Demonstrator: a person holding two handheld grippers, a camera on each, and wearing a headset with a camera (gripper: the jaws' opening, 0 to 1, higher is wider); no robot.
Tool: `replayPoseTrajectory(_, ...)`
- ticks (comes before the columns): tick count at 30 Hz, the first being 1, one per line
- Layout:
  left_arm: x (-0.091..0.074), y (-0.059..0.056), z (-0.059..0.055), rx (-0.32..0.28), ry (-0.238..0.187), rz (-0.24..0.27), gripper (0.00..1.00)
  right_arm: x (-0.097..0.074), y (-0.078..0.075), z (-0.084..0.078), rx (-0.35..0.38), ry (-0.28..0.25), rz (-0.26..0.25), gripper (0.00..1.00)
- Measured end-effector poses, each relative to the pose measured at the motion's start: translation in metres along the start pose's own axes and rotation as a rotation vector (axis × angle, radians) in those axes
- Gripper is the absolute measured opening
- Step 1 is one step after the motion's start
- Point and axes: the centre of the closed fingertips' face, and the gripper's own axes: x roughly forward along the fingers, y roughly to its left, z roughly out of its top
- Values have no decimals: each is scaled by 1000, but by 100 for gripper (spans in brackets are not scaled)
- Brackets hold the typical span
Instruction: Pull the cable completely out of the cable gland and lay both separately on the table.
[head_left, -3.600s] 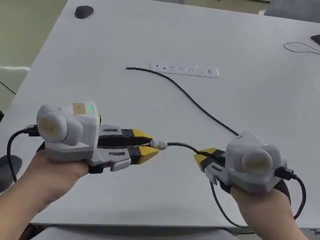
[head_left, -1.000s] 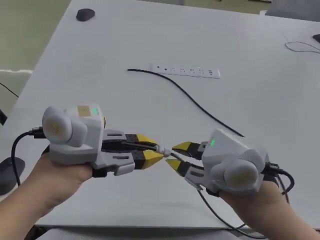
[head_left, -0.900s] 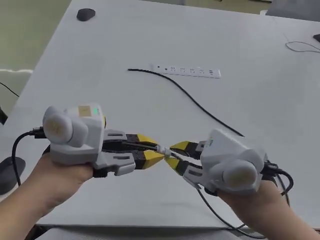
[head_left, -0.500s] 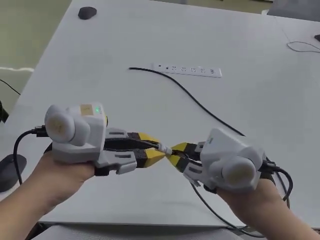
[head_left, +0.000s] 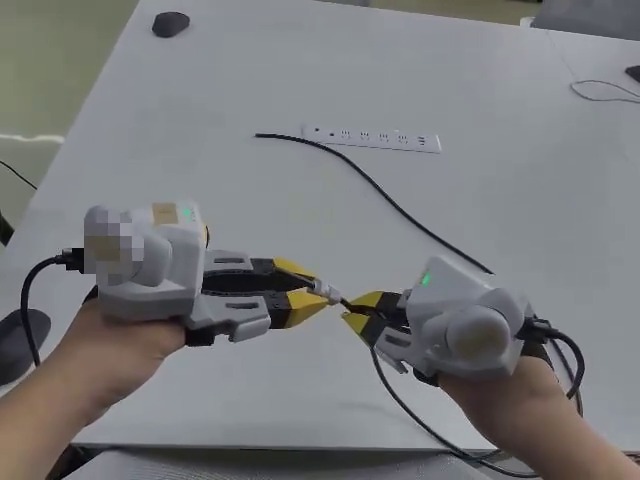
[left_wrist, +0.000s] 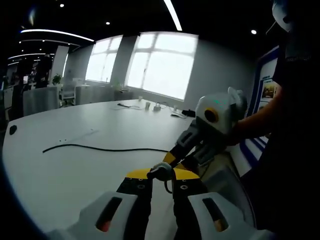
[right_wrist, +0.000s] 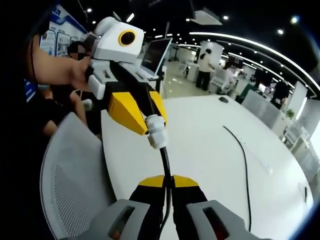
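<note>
My left gripper (head_left: 312, 293) is shut on the white cable gland (head_left: 324, 289), held above the table's front edge. A black cable (head_left: 400, 212) comes out of the gland's nose, and my right gripper (head_left: 352, 308) is shut on it a short way from the gland. In the left gripper view the gland (left_wrist: 161, 171) sits between my left gripper's (left_wrist: 161, 175) yellow jaws, with the right gripper (left_wrist: 186, 146) facing it. In the right gripper view the cable (right_wrist: 164, 159) runs from my right gripper (right_wrist: 167, 181) up to the gland (right_wrist: 156, 131). The rest of the cable lies across the table.
A white power strip (head_left: 370, 140) lies at the far middle of the grey table (head_left: 200, 120), near the cable's free end. A dark mouse (head_left: 168, 22) is at the far left, a thin white wire (head_left: 600, 95) at the far right. A white mesh chair (right_wrist: 75, 190) stands below.
My right gripper came in close to the gland with its jaws apart, shut on the cable, then drew slightly right, baring a short length of cable. The left gripper stayed put.
</note>
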Motion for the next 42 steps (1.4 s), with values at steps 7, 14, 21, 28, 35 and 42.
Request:
replayPoseTrajectory(7, -2, 3, 4, -12, -18, 10, 15, -3, -13, -26, 82, 32, -30, 0)
replayPoseTrajectory(14, -1, 5, 4, -11, -24, 20, 15, -7, -21, -42, 133, 43, -53, 0)
replayPoseTrajectory(21, -2, 9, 9, -29, -48, 35, 15, -7, -24, -47, 129, 46, -63, 0)
replayPoseTrajectory(28, -4, 16, 9, -25, -45, 57, 15, -6, -31, -59, 136, 66, -69, 0)
replayPoseTrajectory(35, -2, 17, -3, -14, -9, 58, 15, -8, -36, -55, 150, 55, -73, 0)
replayPoseTrajectory(42, 2, 17, -6, -24, -8, 49, 15, -9, -41, -44, 151, 43, -72, 0)
